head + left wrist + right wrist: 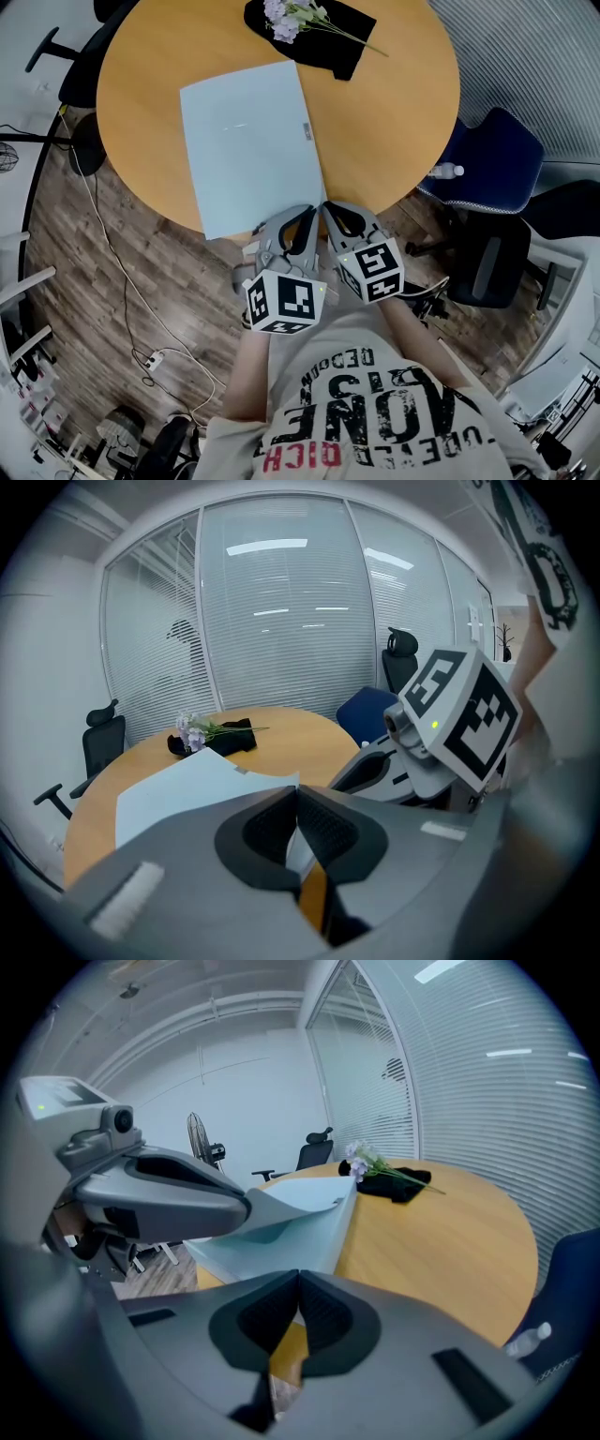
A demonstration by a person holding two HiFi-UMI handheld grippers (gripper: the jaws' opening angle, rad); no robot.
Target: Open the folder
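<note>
Head view: the pale blue folder (pixel 248 141) lies mid-frame on the round table (pixel 394 103), its near corner at lower centre, where the left gripper (pixel 302 223) and right gripper (pixel 336 217) meet. Left gripper view: its jaws are clenched on that corner. Right gripper view: its jaws are pressed together on nothing, and the folder's corner curls up at centre.

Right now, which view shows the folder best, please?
The head view: the whole folder shows from above. The gripper views show it foreshortened beyond their jaws, its near corner lifted in the right one.
</note>
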